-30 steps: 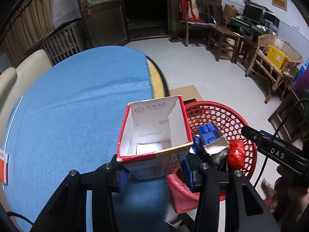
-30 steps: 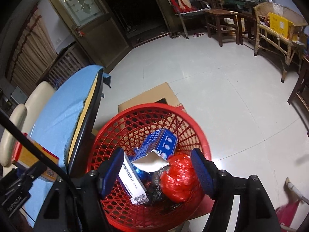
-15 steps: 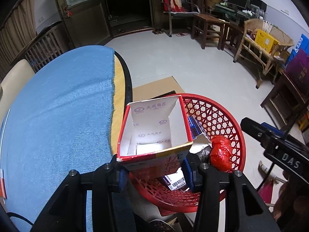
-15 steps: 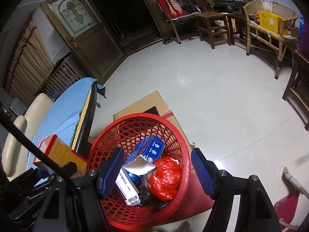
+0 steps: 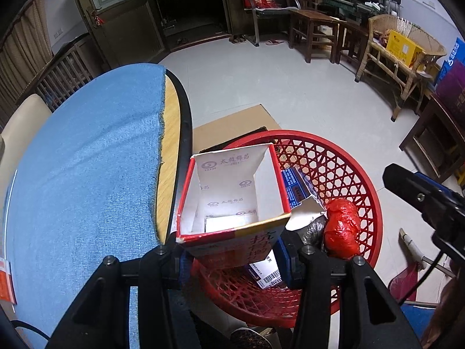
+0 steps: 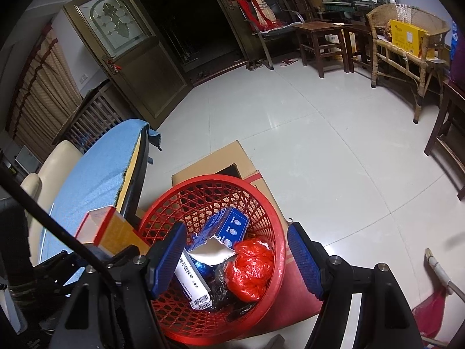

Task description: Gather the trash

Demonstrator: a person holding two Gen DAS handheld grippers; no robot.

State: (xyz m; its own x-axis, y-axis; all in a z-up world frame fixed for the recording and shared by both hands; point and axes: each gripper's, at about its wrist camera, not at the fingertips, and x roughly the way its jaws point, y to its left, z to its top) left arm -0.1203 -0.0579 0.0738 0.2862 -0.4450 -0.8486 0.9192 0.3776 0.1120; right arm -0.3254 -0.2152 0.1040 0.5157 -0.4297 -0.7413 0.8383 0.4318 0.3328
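Note:
My left gripper [image 5: 234, 257] is shut on an open red-and-orange carton [image 5: 232, 200], white inside, held over the near-left rim of the red mesh basket [image 5: 343, 163]. The same carton [image 6: 107, 232] shows at the lower left of the right wrist view, beside the basket [image 6: 203, 192]. The basket holds a blue box [image 6: 229, 226], a white box with a barcode [image 6: 193, 283], a red plastic bag [image 6: 250, 270] and a dark bag. My right gripper [image 6: 237, 260] hangs open above the basket with nothing between its fingers.
A round table with a blue cloth [image 5: 81, 180] lies to the left of the basket. A flattened cardboard box [image 6: 215, 160] sits on the floor behind it. Wooden chairs [image 6: 322, 37] and a wicker bench [image 6: 407, 46] line the far wall. A broom [image 6: 438, 270] lies at lower right.
My left gripper has carried the carton off the table edge to the right, over the basket rim. The right gripper has kept about still above the basket.

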